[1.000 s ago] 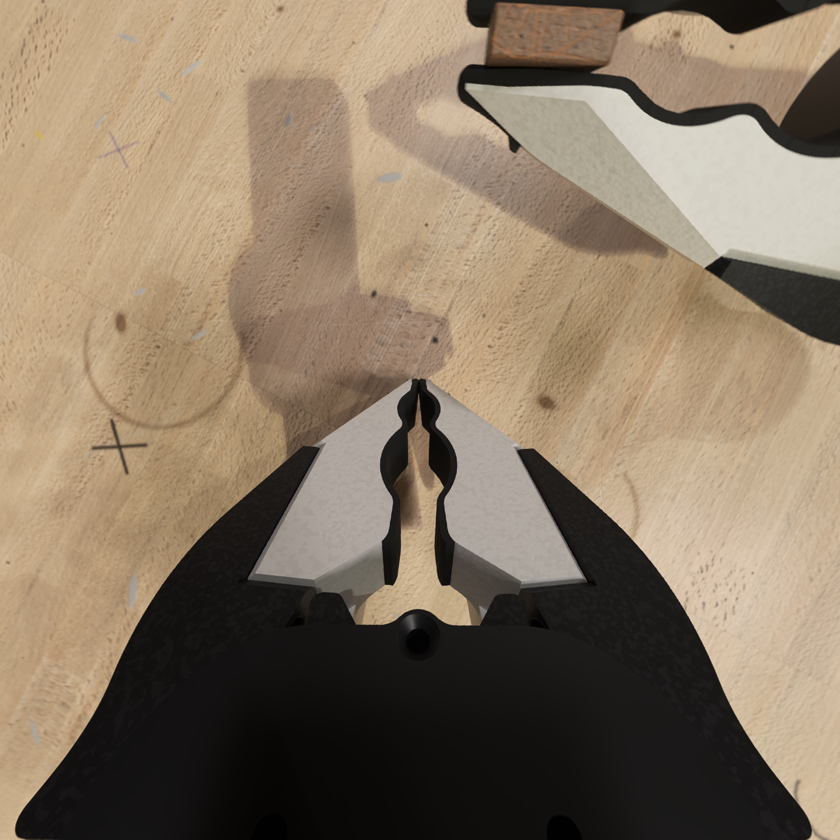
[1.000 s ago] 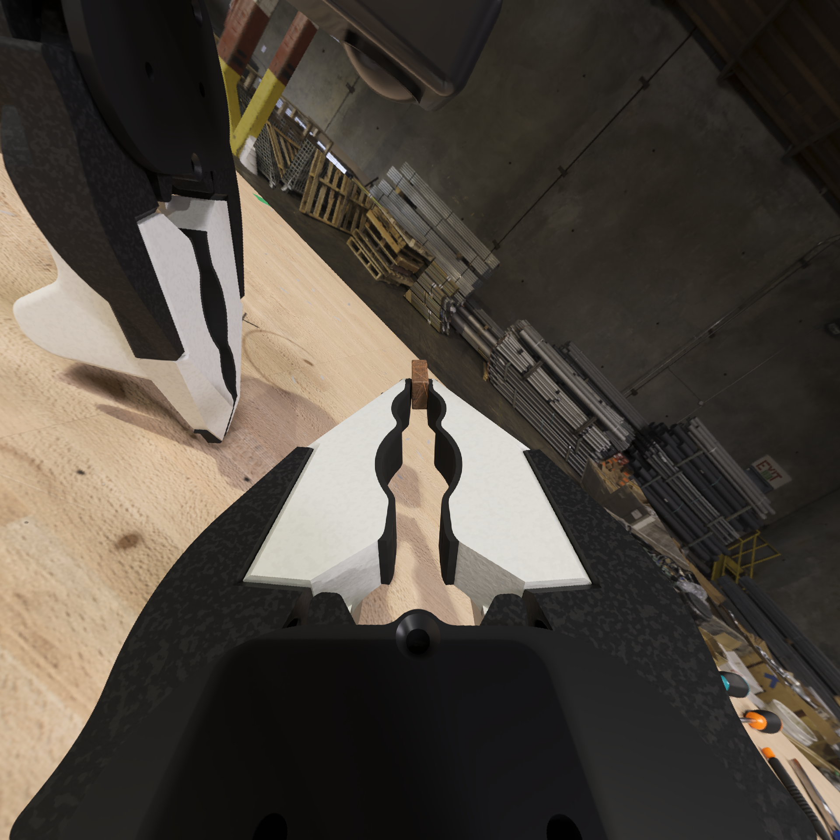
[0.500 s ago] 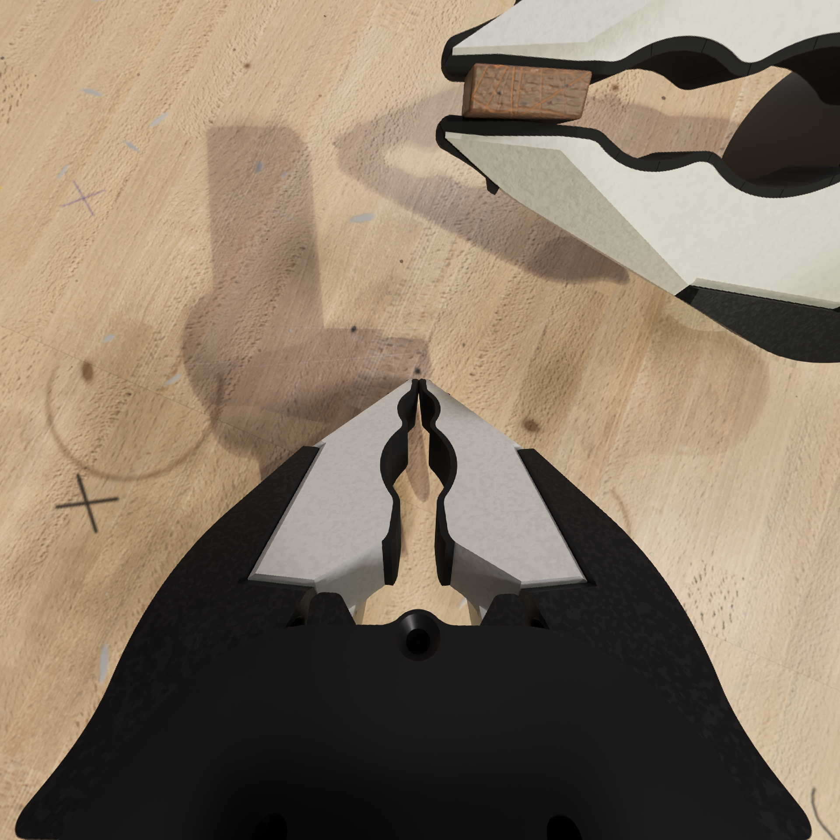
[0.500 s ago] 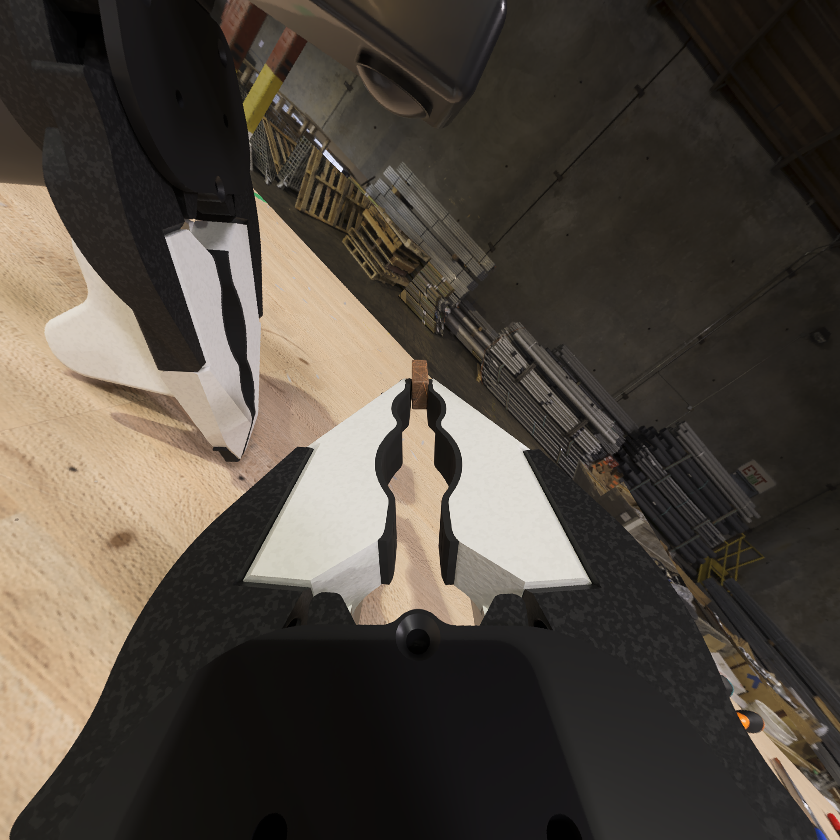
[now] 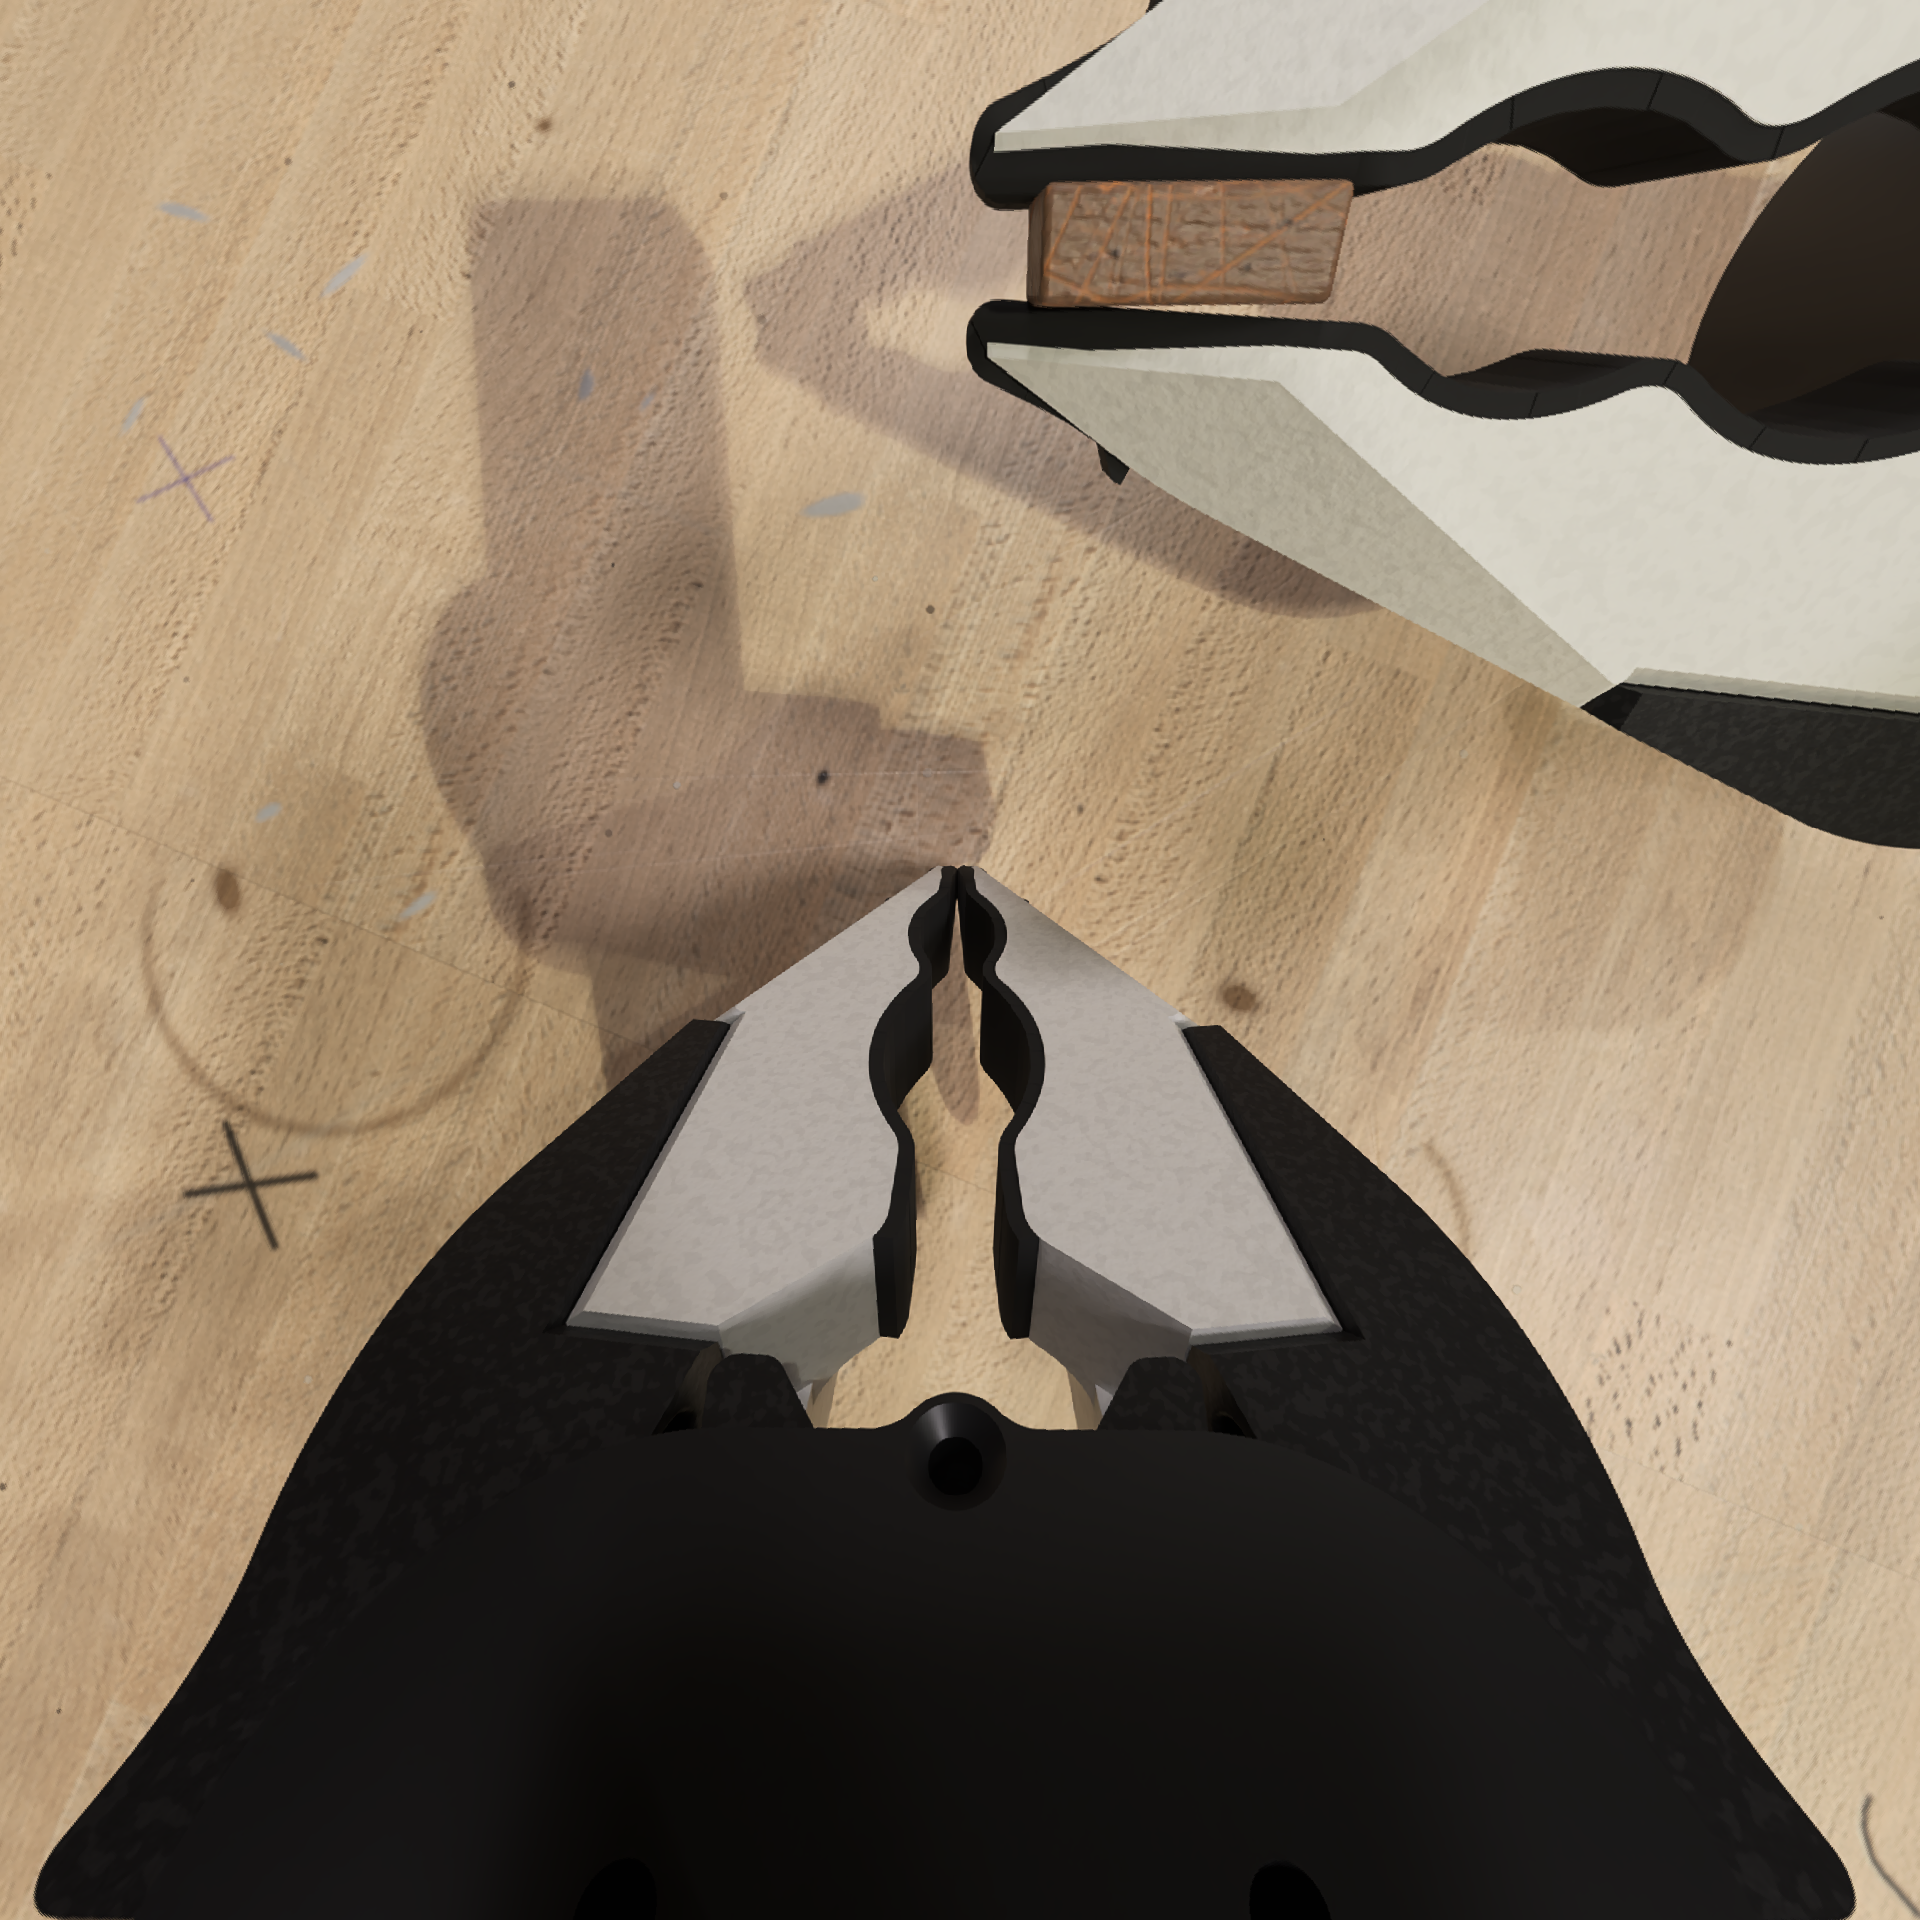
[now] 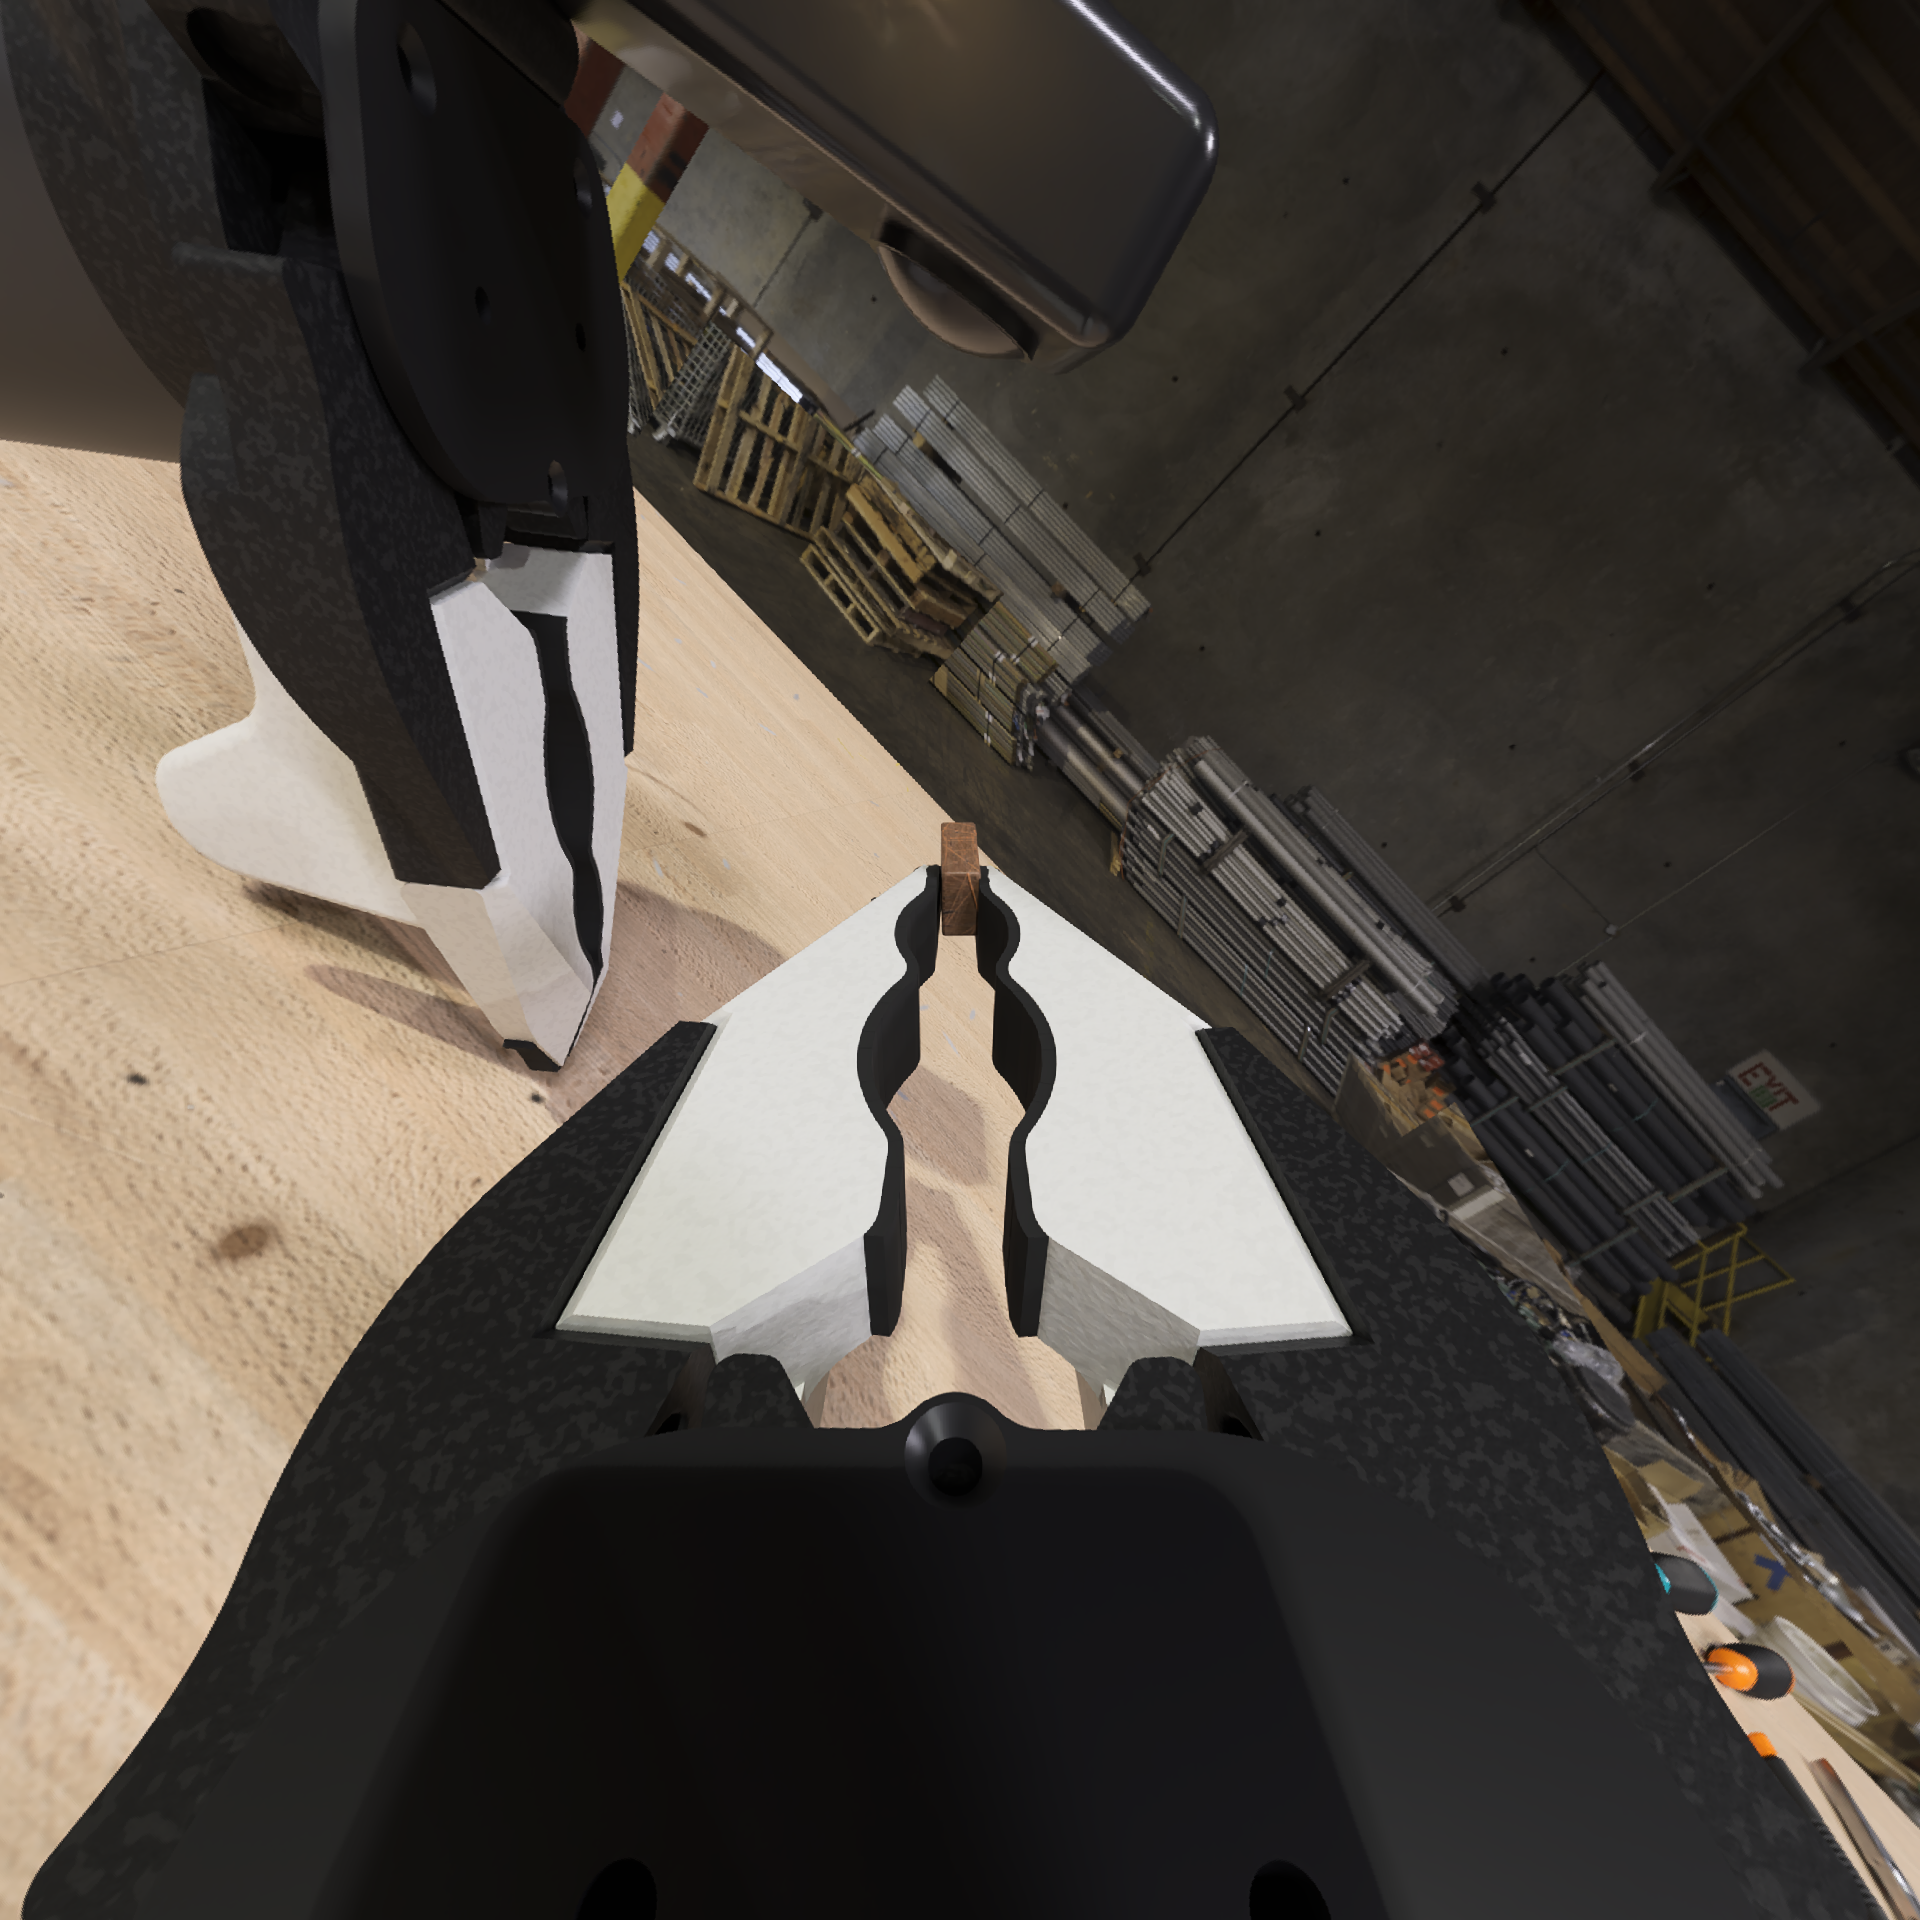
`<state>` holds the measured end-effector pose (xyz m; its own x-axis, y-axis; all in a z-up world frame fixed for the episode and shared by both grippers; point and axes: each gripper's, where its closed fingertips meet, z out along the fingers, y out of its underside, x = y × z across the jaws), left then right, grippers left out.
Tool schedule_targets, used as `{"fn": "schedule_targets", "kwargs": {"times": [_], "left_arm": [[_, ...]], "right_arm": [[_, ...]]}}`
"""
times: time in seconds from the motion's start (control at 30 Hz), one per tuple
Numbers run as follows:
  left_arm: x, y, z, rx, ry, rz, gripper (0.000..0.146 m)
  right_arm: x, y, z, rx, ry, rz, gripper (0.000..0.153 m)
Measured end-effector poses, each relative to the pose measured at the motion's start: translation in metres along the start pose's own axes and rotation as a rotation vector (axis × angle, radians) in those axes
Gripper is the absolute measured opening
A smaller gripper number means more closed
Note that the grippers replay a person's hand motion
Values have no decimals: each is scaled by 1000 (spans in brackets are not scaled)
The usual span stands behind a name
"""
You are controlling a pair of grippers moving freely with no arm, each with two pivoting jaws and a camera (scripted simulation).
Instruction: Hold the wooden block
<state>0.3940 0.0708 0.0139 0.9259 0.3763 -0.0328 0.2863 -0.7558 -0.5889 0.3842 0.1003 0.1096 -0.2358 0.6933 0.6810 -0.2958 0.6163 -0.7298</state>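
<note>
The wooden block (image 5: 1190, 244) sits crosswise between the tips of the right gripper (image 5: 1039, 249), clear of the wooden tabletop (image 5: 1351, 1039), its end projecting just past the fingertips in the right wrist view (image 6: 958, 878). The right gripper (image 6: 956, 894) is narrowed to the block's thickness, both dark inner pads pressed against opposite faces of the block. The left gripper (image 5: 954, 883), near but apart from the block, has its fingertips pressed together on nothing, pointing down at the tabletop with its shadow (image 5: 623, 623) below.

Bright, sharp — soft shadows on table (image 5: 1351, 1039).
</note>
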Motion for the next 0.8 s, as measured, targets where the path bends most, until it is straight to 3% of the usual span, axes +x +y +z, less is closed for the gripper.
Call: {"fn": "schedule_targets", "kwargs": {"times": [0.33, 0.53, 0.63, 0.8], "left_arm": [[0, -2, 2, -62, 6, -60, 0], [0, -3, 0, 2, 57, -132, 3], [-4, -11, -14, 81, 57, -109, 5], [-34, -41, -53, 357, -41, 34, 7]], "right_arm": [[1, 2, 0, -6, 4, 16, 6], [2, 4, 0, -16, 15, 12, 5], [2, 5, 0, -16, 15, 11, 5], [2, 5, 0, -14, 15, 16, 5]]}}
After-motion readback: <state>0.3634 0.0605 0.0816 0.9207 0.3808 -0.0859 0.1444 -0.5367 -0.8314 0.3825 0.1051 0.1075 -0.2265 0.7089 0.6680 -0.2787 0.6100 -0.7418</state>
